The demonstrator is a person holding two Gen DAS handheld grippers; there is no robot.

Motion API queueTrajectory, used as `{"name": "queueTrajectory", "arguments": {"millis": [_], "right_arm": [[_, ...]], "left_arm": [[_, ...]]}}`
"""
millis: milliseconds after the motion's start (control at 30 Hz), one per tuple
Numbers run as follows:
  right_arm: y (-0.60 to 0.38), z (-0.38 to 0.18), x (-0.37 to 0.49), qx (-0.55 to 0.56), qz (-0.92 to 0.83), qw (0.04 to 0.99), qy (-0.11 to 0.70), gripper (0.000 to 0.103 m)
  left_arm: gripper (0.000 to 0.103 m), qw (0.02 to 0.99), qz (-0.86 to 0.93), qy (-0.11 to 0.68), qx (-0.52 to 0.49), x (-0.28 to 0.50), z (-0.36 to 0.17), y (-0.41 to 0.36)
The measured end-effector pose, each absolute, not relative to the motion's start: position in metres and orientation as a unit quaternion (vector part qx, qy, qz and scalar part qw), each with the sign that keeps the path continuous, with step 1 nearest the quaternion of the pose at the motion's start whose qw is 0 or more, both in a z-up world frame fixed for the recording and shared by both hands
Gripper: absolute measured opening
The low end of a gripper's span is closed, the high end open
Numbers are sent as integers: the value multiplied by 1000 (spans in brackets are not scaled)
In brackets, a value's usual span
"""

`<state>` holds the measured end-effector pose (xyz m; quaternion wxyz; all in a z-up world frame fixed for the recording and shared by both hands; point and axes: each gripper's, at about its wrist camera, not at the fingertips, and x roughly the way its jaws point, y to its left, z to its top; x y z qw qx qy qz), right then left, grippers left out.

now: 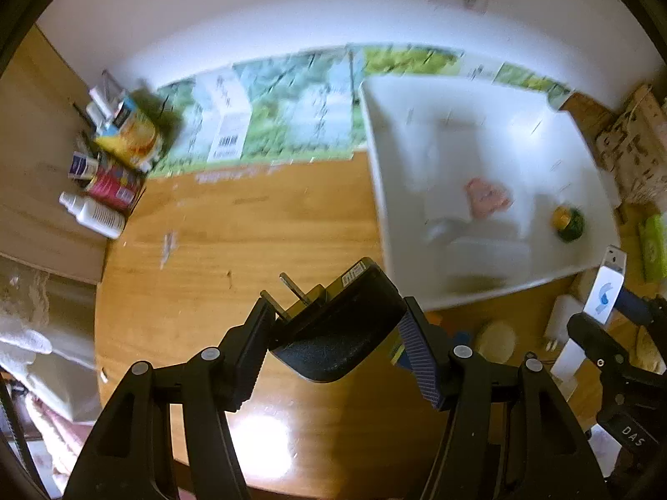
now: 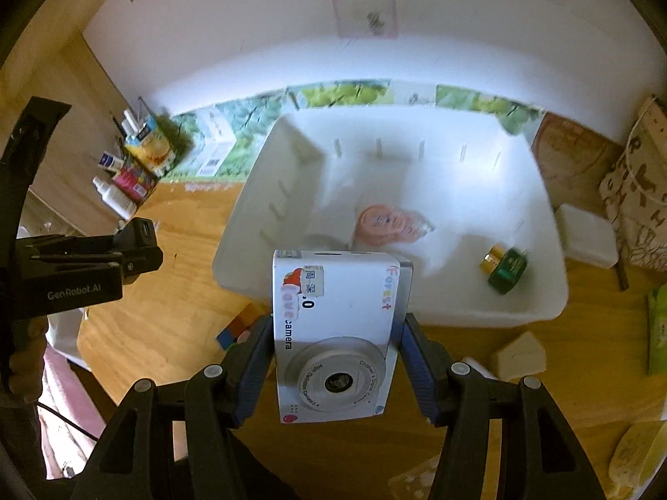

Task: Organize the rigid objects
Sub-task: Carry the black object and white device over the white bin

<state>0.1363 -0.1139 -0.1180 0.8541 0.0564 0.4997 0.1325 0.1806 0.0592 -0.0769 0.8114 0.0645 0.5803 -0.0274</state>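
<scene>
The left gripper (image 1: 337, 341) holds a black adapter (image 1: 337, 333) between its pads, low in the centre of the left wrist view, above the wooden surface (image 1: 233, 250). Two metal prongs stick out of the adapter toward the upper left, and a small label on its top edge is too small to read.

The right gripper (image 2: 337, 358) clamps a white camera box (image 2: 333, 333) at the lower centre of the right wrist view. The box carries the words "Forest", "camera" and "Love", and the ring round its printed lens reads "High Definition Camera" and "Children's Digital Camera".

Behind both stands a white bin (image 2: 554, 250) in the centre and right of the frame. It holds a pink item (image 2: 383, 225) and a green jar (image 2: 506, 268) with a gold lid, both blurred.

In the right wrist view, the left gripper's body at the left edge reads "GenRobot.AI". At upper left sit bottles and packets (image 2: 133, 166), their print illegible.
</scene>
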Motion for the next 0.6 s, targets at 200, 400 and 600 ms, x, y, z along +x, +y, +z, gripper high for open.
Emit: {"name": "queueTrajectory", "arguments": {"millis": [200,400,600], "right_arm": [[-132,-114,138,71,124,875,463,60],[-149,-110,139,80,117,898,417,60],[-160,-110,145,67,107,916,380,60]], "left_arm": [[65,844,-69,529,51,181,-63,45],[65,869,-95,485,40,180,-54,30],[65,887,-120,446,4,182,-52,22]]}}
